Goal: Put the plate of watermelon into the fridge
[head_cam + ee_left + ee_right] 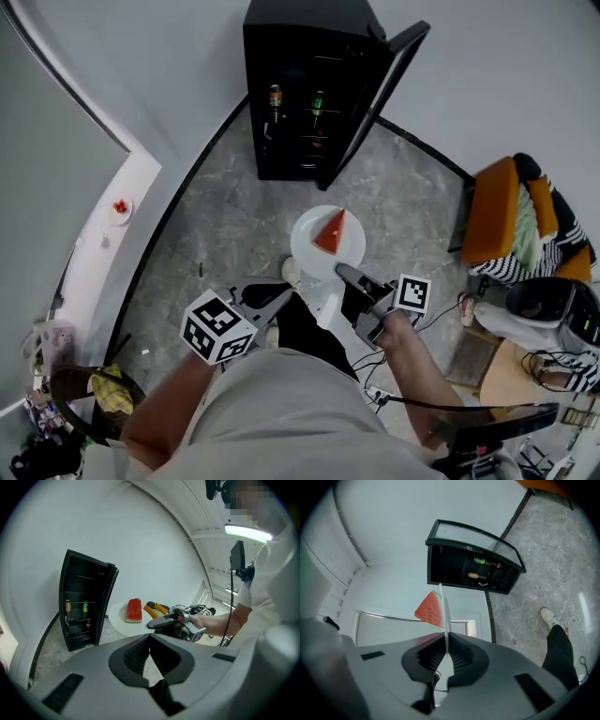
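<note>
**A:** What's held by the right gripper (343, 273)?

**B:** The near rim of a round white plate (309, 251) is pinched betw. its two jaws. They're shut tight on it. In the right gripper view the plate is seen edge-on, as a thin white line going out from the jaw tips.

**A:** And the food?

**B:** A red watermelon wedge (330, 232) w/ a green rind is sat on the plate, just ahead of the jaw tips. The plate is kept up in the air, over the grey stone floor (403, 187).

**A:** Where's the fridge from there?

**B:** The small black fridge (300, 56) is found straight ahead of the right gripper, well apart from the plate. Its glass door (389, 84) is swung wide open. Two bottles (275, 97) are stood on a shelf inside.

**A:** Left gripper (270, 296)?

**B:** It's held low, near the right gripper, on its left side. Its jaws are closed together and nothing is gripped betw. them. The plate isn't touched by it.

**A:** Anything else?

**B:** A white shoe (292, 271) is seen below the plate's left edge. An orange chair (497, 211) is parked well off to the right gripper's right.
</note>
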A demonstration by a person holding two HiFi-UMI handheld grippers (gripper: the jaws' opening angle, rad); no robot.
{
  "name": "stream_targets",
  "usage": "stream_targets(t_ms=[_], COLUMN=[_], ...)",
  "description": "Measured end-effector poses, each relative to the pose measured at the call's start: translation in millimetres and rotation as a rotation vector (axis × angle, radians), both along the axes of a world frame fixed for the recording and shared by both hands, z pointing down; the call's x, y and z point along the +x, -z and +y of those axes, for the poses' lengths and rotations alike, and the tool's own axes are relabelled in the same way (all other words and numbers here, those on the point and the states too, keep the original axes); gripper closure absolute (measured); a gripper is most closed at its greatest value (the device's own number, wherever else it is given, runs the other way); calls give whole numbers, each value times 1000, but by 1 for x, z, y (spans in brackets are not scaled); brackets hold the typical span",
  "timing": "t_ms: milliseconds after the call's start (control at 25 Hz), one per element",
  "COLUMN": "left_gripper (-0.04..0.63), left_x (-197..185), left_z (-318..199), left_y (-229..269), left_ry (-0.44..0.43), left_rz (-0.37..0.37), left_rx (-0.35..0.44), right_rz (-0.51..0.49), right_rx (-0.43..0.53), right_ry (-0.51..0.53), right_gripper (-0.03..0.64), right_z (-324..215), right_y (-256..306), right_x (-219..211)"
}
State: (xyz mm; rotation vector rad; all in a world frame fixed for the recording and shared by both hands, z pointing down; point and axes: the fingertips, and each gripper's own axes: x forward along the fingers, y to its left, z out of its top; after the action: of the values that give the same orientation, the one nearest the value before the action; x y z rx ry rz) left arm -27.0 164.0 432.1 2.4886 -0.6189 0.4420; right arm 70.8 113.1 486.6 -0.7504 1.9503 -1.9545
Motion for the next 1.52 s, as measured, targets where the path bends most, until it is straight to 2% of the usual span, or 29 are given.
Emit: stream_targets(t_ms=[240,560,800,1040,1280,1520], left_gripper=[583,583,583,583,583,583], left_x=[10,30,36,29,18,10], left_z=[-95,-207,-240,-264,-306,-353], left_y=[5,19,8,4,-2,-5], left_ry=[-18,5,6,-31,-118,-207], left_rz=[-46,-54,-63,-68,-67,-83], left_rx=[8,11,6,9,-1,-3], right_rz=[27,44,52,61,74,40], right_rx=[11,-6,-23,-58,-86,-124], right_ry=[47,84,79,14,-42,-124], right_gripper=[594,594,594,594,594,594], right_z=[-108,-231,-279,-326,-379,-438], right_y=[-8,-18,-47,-71,-93,-111], right_x=[-4,-5,-13,-30,-54,-71])
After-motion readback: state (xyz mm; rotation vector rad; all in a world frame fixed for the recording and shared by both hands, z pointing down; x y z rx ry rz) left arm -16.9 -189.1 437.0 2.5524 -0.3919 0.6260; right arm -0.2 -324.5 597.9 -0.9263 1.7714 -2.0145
